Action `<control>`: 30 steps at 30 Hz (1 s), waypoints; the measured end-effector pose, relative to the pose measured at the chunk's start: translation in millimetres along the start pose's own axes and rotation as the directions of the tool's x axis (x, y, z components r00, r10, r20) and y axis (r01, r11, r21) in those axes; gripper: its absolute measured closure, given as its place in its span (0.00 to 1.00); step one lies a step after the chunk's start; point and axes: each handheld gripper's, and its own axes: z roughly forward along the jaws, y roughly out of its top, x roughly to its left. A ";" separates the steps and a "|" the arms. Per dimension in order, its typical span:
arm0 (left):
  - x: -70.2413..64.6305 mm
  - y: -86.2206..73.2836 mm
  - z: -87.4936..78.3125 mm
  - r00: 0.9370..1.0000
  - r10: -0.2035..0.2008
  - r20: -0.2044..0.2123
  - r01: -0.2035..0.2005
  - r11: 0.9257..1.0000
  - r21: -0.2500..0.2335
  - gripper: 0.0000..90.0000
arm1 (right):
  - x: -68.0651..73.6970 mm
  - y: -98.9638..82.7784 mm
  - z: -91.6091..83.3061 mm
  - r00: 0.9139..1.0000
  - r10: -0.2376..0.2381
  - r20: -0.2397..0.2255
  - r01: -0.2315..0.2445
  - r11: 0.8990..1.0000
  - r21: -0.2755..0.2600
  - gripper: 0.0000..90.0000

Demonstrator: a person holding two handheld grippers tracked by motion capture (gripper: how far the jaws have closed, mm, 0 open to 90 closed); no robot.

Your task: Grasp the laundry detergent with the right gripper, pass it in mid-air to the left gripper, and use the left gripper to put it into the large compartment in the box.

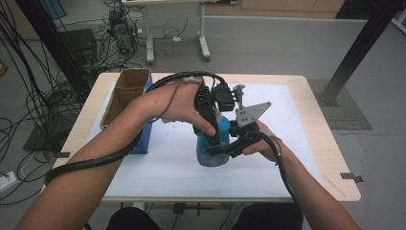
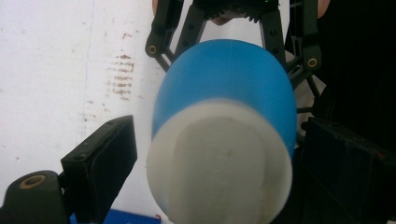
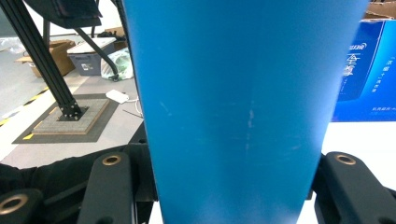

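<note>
Blue bottle (image 1: 210, 148) is clamped low on its body by the right tool (image 1: 225, 149) and kept upright above the tabletop (image 1: 297, 143). Its white cap (image 2: 219, 163) is seen straight below the left tool (image 2: 210, 163), whose jaws are spread on both sides of it without contact.

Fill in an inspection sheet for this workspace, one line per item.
Surface: wooden table under a white mat, faintly marked.
Job's things: blue bottle with white cap, held between both grippers above the mat.
Clutter: open cardboard box with a blue carton beside it, at the table's left.
Grippers: right gripper shut on the bottle's body; left gripper jaws flank the cap end, a gap on one side.
Cables: black cable along the left forearm; floor cables tangled.
Surroundings: black frame post, second table's legs.
</note>
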 end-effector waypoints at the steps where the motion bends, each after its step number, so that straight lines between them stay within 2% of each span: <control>1: 0.2 -0.4 0.1 1.000 -0.001 -0.008 0.001 1.000 -0.013 0.12 | 0.2 0.1 -0.1 1.000 0.000 0.001 0.000 1.000 0.000 0.49; 7: 0.3 -1.7 -0.5 1.000 -0.005 -0.008 0.005 0.999 -0.037 0.12 | 0.5 0.1 0.3 1.000 -0.001 0.000 0.001 1.000 0.000 0.49; 30: 0.6 -0.7 -1.9 1.000 -0.007 -0.013 0.007 1.000 -0.020 0.13 | 0.5 -2.4 -0.6 1.000 0.001 0.000 -0.001 1.000 0.000 0.49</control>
